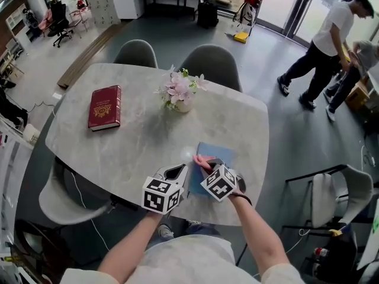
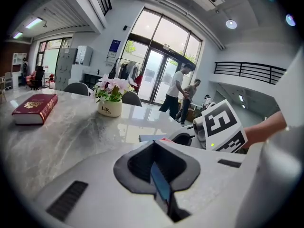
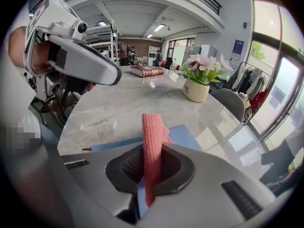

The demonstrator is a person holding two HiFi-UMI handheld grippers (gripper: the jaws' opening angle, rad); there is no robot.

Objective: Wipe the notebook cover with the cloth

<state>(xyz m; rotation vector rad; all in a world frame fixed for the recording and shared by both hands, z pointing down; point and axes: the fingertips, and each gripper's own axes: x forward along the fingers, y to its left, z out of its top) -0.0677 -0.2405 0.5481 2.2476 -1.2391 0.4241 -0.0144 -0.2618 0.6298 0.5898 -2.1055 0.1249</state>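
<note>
One blue notebook (image 1: 220,154) lies flat on the grey marble table (image 1: 136,147), close to the front edge on the person's side. Its far edge faces the middle of the table and is turned slightly off the table's edge. Both grippers cover its near part, so I cannot tell which way its long axis runs. The left gripper (image 2: 159,175) sits at the notebook's left side, its jaws closed on a thin blue edge that looks like the notebook's own. The right gripper (image 3: 149,167), just beside it, has its jaws pinched on a folded pink knitted cloth (image 3: 153,146). The cloth stands up between them and reaches forward over the blue cover. Beyond the notebook, near the table's centre, a small cream pot (image 1: 182,106) holds pink flowers (image 1: 179,87) with green leaves. A red hardback book (image 1: 105,107) lies flat, well apart at the far left, its long axis running away from the person. Grey chairs (image 1: 211,64) stand at the far side, and two people (image 1: 323,46) are on the floor to the far right.
</note>
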